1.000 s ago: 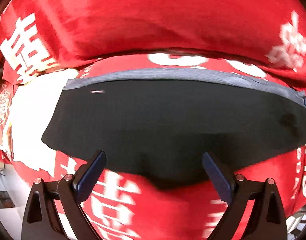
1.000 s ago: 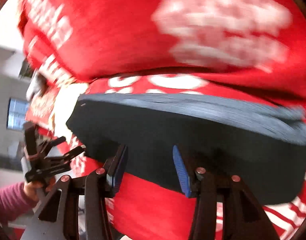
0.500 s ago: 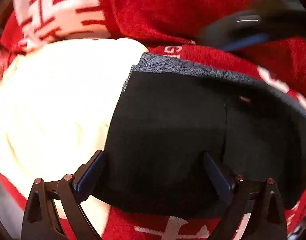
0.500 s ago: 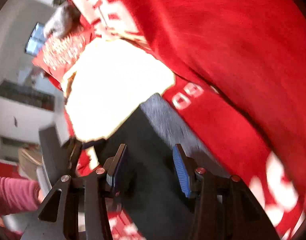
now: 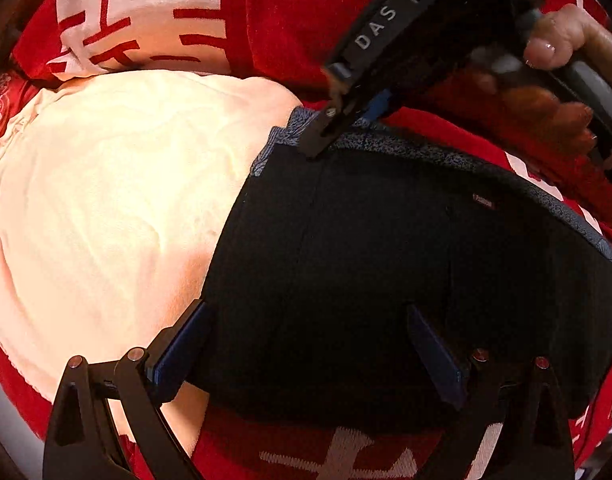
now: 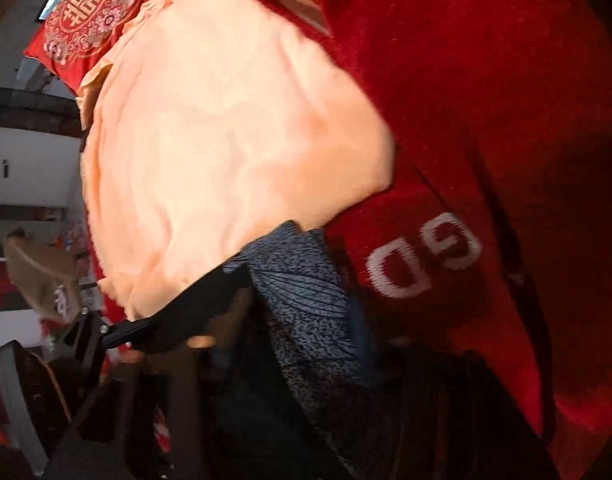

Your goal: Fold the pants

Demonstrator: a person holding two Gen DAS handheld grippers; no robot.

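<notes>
The black pants (image 5: 386, 260) with a speckled grey-blue waistband (image 5: 446, 152) lie flat on a red blanket. My left gripper (image 5: 306, 344) is open, its blue-padded fingers spread low over the pants' near edge. My right gripper (image 5: 342, 120) shows in the left wrist view at the waistband's far left corner, its fingers closed on the band. In the right wrist view the waistband (image 6: 306, 292) fills the space between the fingers, which are dark and mostly hidden.
A red blanket with white characters (image 5: 286, 20) covers the surface. A cream cloth (image 5: 106, 200) lies left of the pants, also in the right wrist view (image 6: 226, 140). A red embroidered cushion (image 6: 86, 20) sits at the far left.
The right gripper has come down onto the waistband's left corner and closed on it. The left gripper has stayed open over the pants' near edge.
</notes>
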